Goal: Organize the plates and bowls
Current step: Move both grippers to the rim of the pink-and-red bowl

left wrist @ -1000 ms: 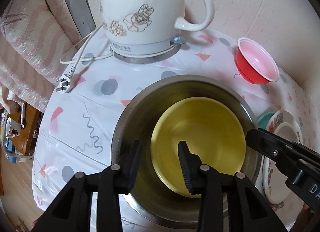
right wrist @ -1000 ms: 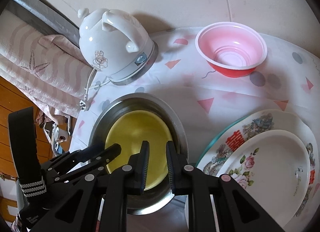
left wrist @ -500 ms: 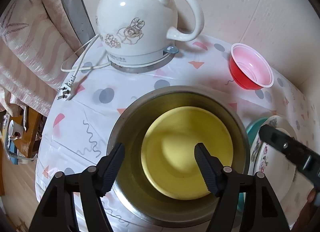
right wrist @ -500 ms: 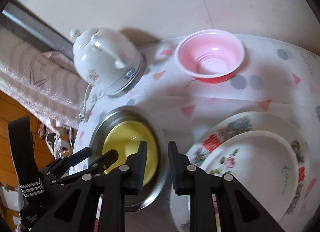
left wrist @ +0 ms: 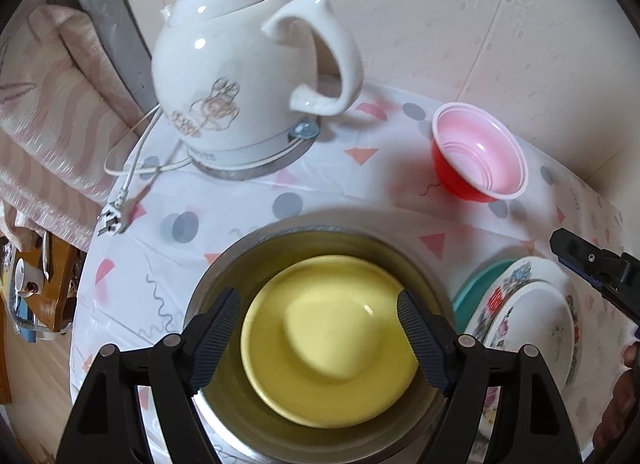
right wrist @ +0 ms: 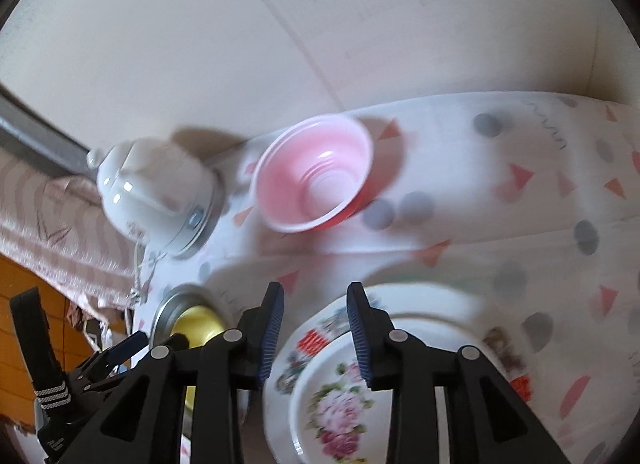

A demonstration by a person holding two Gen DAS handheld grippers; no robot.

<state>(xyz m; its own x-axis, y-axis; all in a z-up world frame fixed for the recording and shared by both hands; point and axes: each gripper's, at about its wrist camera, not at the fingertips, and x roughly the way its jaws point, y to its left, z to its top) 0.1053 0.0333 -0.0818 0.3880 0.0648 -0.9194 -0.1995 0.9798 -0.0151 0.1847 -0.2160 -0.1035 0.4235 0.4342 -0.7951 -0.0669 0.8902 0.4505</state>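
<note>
Yellow bowl (left wrist: pixel 332 340): lower centre of the left wrist view, nested inside a steel basin (left wrist: pixel 248 260) that sits on the patterned tablecloth (left wrist: pixel 132 264). In the right wrist view the same bowl shows as a yellow sliver at lower left.

Left gripper (left wrist: pixel 320 328): lower foreground of its own view, jaws spread wide above the yellow bowl and basin, having just been opening; the bowl shows between the fingers, but no pad presses on it.

Right gripper (right wrist: pixel 316 328): lower centre of its own view, jaws partly apart and just opening, nothing between the pads. It hangs over the left edge of the plate stack; its tip also enters the left wrist view at the right edge.

Plate stack: lower right of both views, just beside the basin. A small floral plate (right wrist: pixel 340 408) lies on a larger patterned plate (right wrist: pixel 316 340); a teal rim (left wrist: pixel 476 284) shows beneath them in the left wrist view.

Red bowl (left wrist: pixel 476 160): right of centre, farther back, pink inside, standing alone on the cloth, apart from the stack.

White kettle (left wrist: pixel 240 92): upper left, on its metal base, its cord (left wrist: pixel 128 180) trailing to the cloth's left edge.

Beige wall (left wrist: pixel 460 16): behind everything.
</note>
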